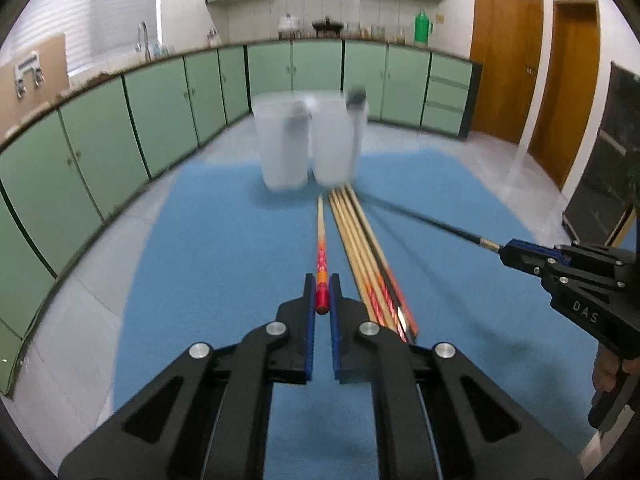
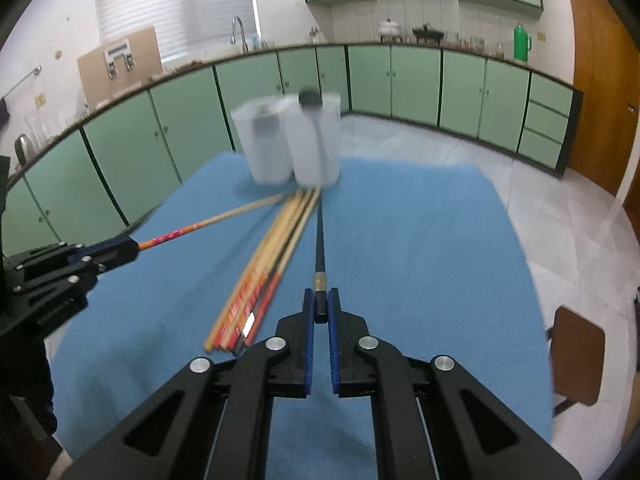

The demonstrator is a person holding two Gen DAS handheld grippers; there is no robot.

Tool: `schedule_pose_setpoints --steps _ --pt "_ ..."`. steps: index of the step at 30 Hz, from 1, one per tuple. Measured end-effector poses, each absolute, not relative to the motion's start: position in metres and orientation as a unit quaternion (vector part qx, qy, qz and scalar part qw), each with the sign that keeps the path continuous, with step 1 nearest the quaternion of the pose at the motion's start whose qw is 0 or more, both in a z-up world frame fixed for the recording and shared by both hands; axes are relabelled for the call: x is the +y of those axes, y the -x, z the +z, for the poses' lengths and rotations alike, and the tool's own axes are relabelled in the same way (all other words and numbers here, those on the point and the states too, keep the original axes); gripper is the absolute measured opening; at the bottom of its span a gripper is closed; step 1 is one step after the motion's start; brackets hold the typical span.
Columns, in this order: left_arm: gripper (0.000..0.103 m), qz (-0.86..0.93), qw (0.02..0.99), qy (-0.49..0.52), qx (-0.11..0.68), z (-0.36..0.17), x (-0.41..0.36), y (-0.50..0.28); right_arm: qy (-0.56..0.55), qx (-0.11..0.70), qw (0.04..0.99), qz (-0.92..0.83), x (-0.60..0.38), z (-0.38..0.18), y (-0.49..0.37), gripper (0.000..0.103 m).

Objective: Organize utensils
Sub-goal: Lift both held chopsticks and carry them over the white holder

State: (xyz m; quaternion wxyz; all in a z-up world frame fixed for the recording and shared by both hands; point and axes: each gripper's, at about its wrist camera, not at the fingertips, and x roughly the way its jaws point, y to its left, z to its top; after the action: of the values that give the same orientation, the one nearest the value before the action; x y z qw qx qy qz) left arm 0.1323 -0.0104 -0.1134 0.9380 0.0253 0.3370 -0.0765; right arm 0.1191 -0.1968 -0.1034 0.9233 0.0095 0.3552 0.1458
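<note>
Chopsticks (image 1: 370, 256) lie bundled on the blue cloth (image 1: 224, 240) covering my worktop, tips aimed at two frosted plastic cups (image 1: 310, 140) standing side by side at the far end. Their shafts are pale wood with red and orange patterned butt ends; I count about five in the pile, though blur makes that uncertain. My left gripper (image 1: 322, 300) is clamped narrow on one more wooden stick, the red-ended chopstick (image 1: 321, 256), holding it by its butt, with the tip slanting down towards the cups. My right gripper (image 2: 320, 308) is pinched on a black chopstick (image 2: 320, 240) with a brass-coloured band near the held end. That makes two sticks held, one in each gripper. A dark-topped item stands in each cup, too smeared for me to name. Only one bit of writing is legible: "DAS" on the right gripper's body, seen from the left wrist view.
</note>
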Motion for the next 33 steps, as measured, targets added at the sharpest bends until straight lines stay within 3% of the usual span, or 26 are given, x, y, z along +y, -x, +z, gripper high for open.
schedule_pose_setpoints --steps 8,21,33 --pt "0.005 -0.088 0.96 -0.01 0.267 -0.043 0.0 -0.136 -0.015 0.31 0.936 0.168 -0.208 -0.037 -0.133 0.006" --pt "0.005 -0.116 0.962 0.009 0.249 -0.015 0.005 -0.168 0.0 0.296 0.931 0.213 -0.203 0.016 -0.177 0.006" --pt "0.005 -0.106 0.983 0.006 0.152 0.062 0.01 -0.202 -0.008 0.21 0.945 0.249 -0.202 0.108 -0.216 0.006"
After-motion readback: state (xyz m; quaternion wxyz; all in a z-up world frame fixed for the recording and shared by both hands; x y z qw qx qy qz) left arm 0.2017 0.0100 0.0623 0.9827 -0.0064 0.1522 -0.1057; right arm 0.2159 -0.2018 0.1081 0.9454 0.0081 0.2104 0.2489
